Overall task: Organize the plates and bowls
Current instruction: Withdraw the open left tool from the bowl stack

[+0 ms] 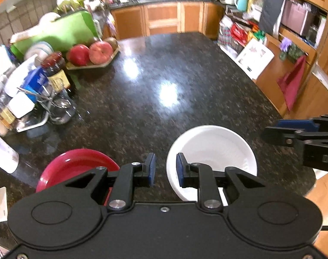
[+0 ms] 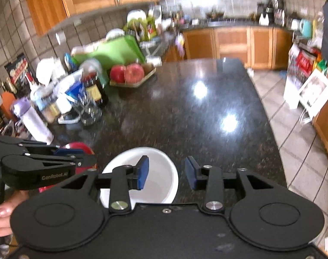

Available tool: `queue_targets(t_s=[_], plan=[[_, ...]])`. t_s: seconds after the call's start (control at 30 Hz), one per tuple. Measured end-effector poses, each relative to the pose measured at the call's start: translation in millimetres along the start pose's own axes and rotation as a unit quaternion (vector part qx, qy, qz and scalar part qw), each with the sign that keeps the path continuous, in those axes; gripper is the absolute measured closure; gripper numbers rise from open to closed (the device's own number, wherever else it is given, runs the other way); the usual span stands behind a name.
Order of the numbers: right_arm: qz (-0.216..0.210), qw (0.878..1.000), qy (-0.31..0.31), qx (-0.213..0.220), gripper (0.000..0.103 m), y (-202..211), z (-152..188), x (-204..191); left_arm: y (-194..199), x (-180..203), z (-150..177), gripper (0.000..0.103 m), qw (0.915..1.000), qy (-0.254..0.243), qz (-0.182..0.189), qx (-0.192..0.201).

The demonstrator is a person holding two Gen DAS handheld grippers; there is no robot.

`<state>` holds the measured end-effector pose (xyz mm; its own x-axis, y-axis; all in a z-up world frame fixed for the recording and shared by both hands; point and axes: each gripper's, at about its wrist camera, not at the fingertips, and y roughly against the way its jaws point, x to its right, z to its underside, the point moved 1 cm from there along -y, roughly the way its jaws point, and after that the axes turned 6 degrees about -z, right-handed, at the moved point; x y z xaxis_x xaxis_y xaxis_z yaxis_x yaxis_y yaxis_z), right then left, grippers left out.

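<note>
The left claw [image 1: 165,169] stands open at the lower middle of the left wrist view, its blue pads [image 1: 151,168] apart with only dark speckled surface [image 1: 142,99] showing between them. Nothing is gripped. A red plate [image 1: 77,164] lies flat at the lower left of that frame, partly hidden behind the claw's left linkage. A white bowl [image 1: 213,146] sits upright at the lower right of centre, just beside the right pad; the two dishes lie side by side with a strip of surface between them.

In the right wrist view the right claw [image 2: 167,173] is also open and holds nothing. Its left pad [image 2: 142,172] shows in front of the bowl [image 2: 161,172], its right pad in front of bare surface; whether either touches the rim cannot be told. The plate [image 2: 81,146] peeks out at the left edge behind the left claw [image 2: 86,157], and a person's fingers [image 2: 3,215] show at the lower left corner.

Jars, bottles and a tray of red fruit [image 1: 90,52] crowd the upper left of the surface.
</note>
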<state>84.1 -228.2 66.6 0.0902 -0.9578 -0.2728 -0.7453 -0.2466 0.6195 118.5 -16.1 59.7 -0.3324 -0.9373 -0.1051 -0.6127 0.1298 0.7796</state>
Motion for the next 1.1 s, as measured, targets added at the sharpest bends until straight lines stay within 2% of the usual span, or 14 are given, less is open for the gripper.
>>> queue_targets(t_s=[0.03,0.1,0.13,0.27,0.37,0.67,0.83,1.1], plan=[[0.003,1.0,0.002,0.014,0.06,2.3,3.6,0.0,-0.2,-0.7,1.9,0.071,1.0,0.004,-0.002,0.006],[0.015,0.999,0.003,0.046,0.054,5.7,12.1,0.9,-1.2,-3.4,5.8,0.053,0.9997,0.017,-0.002,0.02],[0.02,0.998,0.004,0.06,0.054,6.8,15.6,1.5,-1.5,-5.5,8.0,0.05,0.9993,0.025,-0.001,0.028],[0.036,0.995,0.002,0.094,0.05,6.4,29.0,5.1,-0.1,-9.7,18.0,0.049,0.9968,0.043,-0.02,0.064],[0.044,0.993,-0.015,0.108,0.048,1.3,39.1,9.2,-1.1,-11.3,24.6,0.044,0.9952,0.057,-0.029,0.074],[0.039,0.988,-0.068,0.13,0.046,-10.7,62.0,13.2,-3.3,-7.4,43.9,0.044,0.9925,0.078,-0.044,0.083],[0.05,0.987,-0.084,0.127,0.046,-12.1,67.2,16.7,-2.8,-8.3,51.7,0.043,0.9924,0.085,-0.03,0.084],[0.035,0.994,-0.048,0.094,0.046,-29.5,67.7,10.1,-6.6,3.9,51.7,0.041,0.9945,0.048,-0.021,0.091]])
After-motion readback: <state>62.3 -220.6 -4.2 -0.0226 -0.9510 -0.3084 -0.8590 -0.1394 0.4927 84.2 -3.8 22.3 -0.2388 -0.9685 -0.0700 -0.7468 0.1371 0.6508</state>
